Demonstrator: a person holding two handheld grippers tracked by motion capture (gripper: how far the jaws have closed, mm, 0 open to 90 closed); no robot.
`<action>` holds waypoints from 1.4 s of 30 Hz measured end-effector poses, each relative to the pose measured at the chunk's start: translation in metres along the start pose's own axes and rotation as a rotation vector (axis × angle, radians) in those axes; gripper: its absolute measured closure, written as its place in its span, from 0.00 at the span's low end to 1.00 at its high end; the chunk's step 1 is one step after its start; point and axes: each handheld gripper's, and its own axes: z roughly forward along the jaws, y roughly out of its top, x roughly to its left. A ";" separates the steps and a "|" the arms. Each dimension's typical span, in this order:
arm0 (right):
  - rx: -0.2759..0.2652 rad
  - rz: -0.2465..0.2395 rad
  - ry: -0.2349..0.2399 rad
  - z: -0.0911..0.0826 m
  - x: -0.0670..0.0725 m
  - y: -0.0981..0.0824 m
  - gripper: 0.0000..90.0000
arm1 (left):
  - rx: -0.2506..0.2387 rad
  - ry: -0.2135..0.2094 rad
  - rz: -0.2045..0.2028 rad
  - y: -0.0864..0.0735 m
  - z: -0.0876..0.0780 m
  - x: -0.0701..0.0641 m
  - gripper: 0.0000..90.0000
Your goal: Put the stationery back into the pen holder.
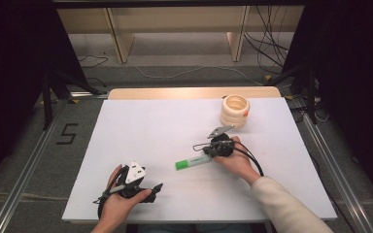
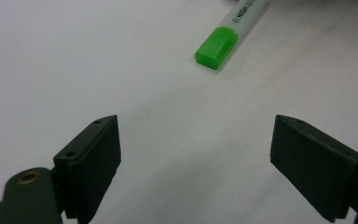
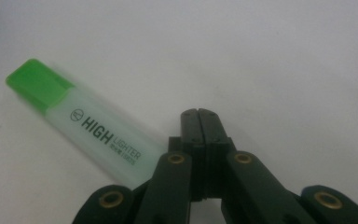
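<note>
One highlighter [image 1: 193,162] lies on the white surface [image 1: 141,126], a little right of centre in the high view, with its green cap toward the left of the frame and its pale barrel running right toward the right gripper [image 1: 212,148]. One cream ring-shaped holder [image 1: 235,111] stands in the upper right part of the surface, well apart from the pen.

There are two grippers, one in each hand. The right gripper sits just beside the barrel end of the highlighter; in the high view the hand and the black body cover that end, so whether anything touches it is hard to make out there. In the right gripper view the fingers [image 3: 190,128] are clenched flat against each other with nothing between them, and the highlighter [image 3: 86,126] runs from the upper left of the frame down beside them, its lower end hidden behind the black linkage. The barrel bears the printed word "HIGHLIGHTER"; the smaller print under it is too blurred to read.

The left gripper [image 1: 148,190] rests at the lower left of the surface. In the left gripper view its fingers [image 2: 95,156] are released and spread wide over bare white, and the highlighter [image 2: 223,37] lies at the top of the frame, its barrel cut off by the upper edge.
</note>
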 end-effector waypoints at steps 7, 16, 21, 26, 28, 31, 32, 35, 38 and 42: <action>0.021 -0.004 0.013 -0.012 0.012 -0.011 1.00 | 0.000 0.002 -0.002 0.000 0.000 0.000 0.18; 0.042 -0.014 0.033 -0.027 0.029 -0.027 1.00 | -0.002 -0.001 -0.004 0.000 0.000 0.000 0.18; 0.051 -0.029 0.039 -0.034 0.039 -0.034 1.00 | -0.003 -0.001 -0.003 0.000 0.000 0.000 0.18; 0.055 -0.038 0.051 -0.038 0.047 -0.038 1.00 | -0.003 -0.001 -0.003 0.000 0.000 0.000 0.18; 0.056 -0.040 0.057 -0.039 0.050 -0.040 1.00 | -0.001 0.000 -0.003 0.000 0.000 0.000 0.18; 0.059 -0.043 0.065 -0.041 0.053 -0.042 1.00 | -0.002 -0.001 -0.001 0.000 0.000 0.000 0.18; 0.058 -0.044 0.065 -0.041 0.054 -0.042 1.00 | -0.002 -0.001 -0.001 0.000 0.000 0.000 0.18; 0.060 -0.050 0.069 -0.042 0.057 -0.043 1.00 | -0.002 -0.001 -0.002 0.000 0.000 0.000 0.18; 0.061 -0.051 0.072 -0.043 0.058 -0.044 1.00 | -0.002 0.001 0.001 0.000 0.000 0.000 0.18; 0.066 -0.050 0.077 -0.044 0.059 -0.044 1.00 | -0.002 0.000 -0.002 0.000 0.000 -0.001 0.18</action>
